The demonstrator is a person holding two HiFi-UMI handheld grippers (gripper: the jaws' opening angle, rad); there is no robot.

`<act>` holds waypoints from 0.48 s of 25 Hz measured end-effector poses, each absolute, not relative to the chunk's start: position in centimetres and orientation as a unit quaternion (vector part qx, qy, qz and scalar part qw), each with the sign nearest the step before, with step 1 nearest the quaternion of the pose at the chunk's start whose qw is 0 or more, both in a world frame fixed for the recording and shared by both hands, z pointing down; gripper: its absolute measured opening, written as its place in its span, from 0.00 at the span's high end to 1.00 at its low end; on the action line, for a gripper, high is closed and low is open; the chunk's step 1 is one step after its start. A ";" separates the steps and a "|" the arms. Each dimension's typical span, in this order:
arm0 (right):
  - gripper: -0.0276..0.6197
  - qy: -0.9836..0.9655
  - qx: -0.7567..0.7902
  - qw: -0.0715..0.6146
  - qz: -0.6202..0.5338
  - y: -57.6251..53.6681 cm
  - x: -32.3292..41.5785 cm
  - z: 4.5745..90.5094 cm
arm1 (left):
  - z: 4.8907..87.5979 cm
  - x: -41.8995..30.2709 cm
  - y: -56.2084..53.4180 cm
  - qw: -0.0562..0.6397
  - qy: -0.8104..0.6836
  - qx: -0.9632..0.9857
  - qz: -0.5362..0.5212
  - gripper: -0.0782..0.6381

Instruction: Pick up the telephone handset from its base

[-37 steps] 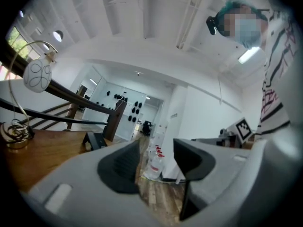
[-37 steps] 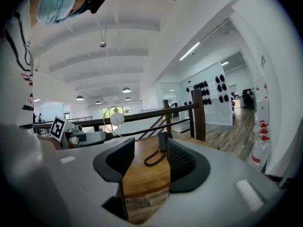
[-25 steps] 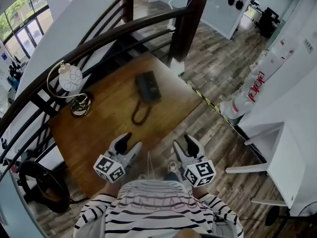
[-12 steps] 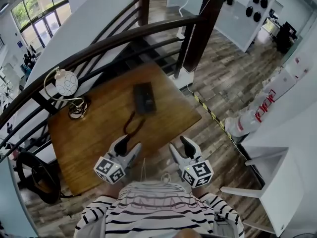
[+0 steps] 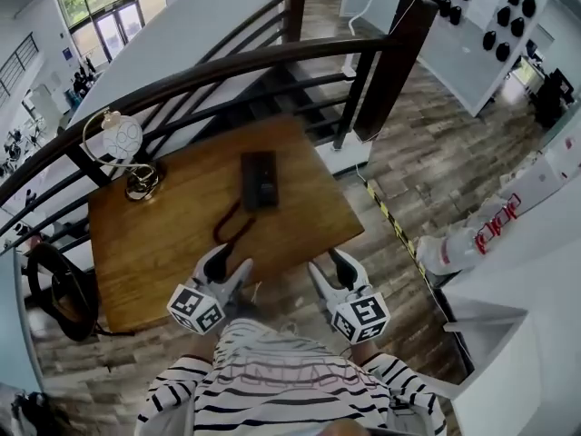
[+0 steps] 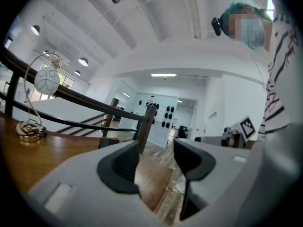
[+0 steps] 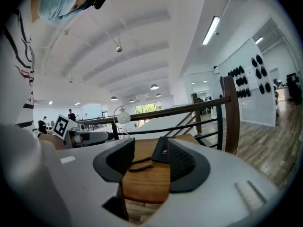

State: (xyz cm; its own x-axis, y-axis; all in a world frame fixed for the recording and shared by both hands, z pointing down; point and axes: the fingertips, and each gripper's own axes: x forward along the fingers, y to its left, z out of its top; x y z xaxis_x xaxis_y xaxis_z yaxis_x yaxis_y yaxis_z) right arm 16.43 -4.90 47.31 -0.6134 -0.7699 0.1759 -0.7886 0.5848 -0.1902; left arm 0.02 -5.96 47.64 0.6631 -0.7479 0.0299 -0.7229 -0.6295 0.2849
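A black telephone [image 5: 259,180] lies flat on the wooden table [image 5: 163,234], with its dark cord [image 5: 231,231] looped toward the near edge. The handset rests on its base. My left gripper [image 5: 227,263] is open and empty, with its tips just over the table's near edge, short of the cord. My right gripper [image 5: 330,266] is open and empty too, and hangs over the floor just off the table's near right edge. In the right gripper view the telephone [image 7: 160,150] and the cord [image 7: 141,162] show between the open jaws of my right gripper [image 7: 149,163], farther ahead. In the left gripper view my left gripper [image 6: 156,159] frames only tabletop and floor.
A brass lamp with a white globe [image 5: 123,142] stands at the table's far left corner. A dark wooden railing [image 5: 272,57] runs behind the table. A black round object [image 5: 56,291] sits on the floor at the left. Yellow-black tape [image 5: 392,225] crosses the floor on the right.
Both grippers have come closer to the table. The left one now reaches its near edge, and the telephone sits nearer in the view.
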 end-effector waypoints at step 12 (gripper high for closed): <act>0.65 -0.896 0.432 0.037 0.100 -12.0 16.3 46.7 | 46.4 -0.7 -14.0 0.125 -0.429 0.893 -0.048 0.57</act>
